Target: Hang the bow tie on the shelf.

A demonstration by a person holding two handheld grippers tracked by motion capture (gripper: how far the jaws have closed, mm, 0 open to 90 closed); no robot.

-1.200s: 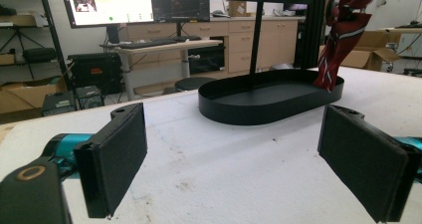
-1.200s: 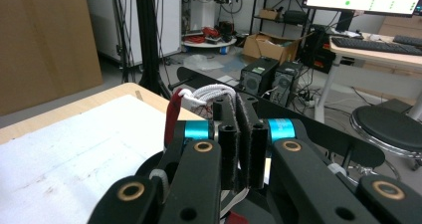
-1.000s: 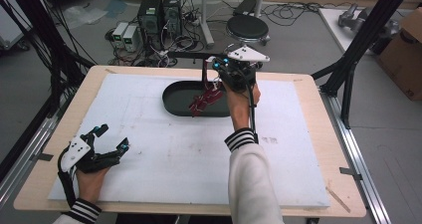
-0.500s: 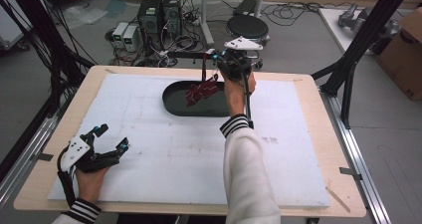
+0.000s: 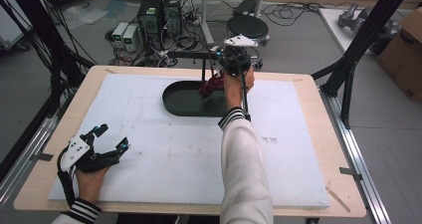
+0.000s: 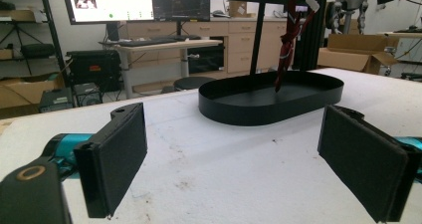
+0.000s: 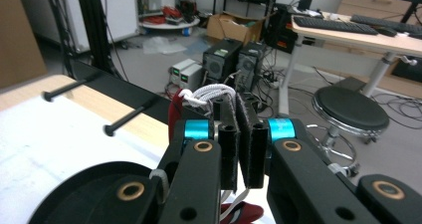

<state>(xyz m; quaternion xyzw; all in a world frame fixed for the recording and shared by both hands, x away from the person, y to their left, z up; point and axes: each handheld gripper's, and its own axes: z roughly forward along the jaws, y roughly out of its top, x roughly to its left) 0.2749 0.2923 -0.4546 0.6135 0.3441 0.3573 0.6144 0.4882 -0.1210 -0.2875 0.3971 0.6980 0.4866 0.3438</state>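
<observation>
Red-and-white strap (image 5: 208, 86) dangling over black oval tray (image 5: 175, 103) at counter's (image 5: 308, 134) far side, pinched in right tool (image 5: 219, 67), arm stretched forward. Left tool (image 5: 110, 138) resting low at near-left corner, jaws spread wide, empty.

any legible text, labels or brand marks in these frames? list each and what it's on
None can be read.
Left monitor beyond the table: window content too small and blurred to read.
Dark monitor beside it: faint lines, unreadable.
Small dark marks on the white table cover: too small to tell.
Cardboard boxes: no readable print.
</observation>
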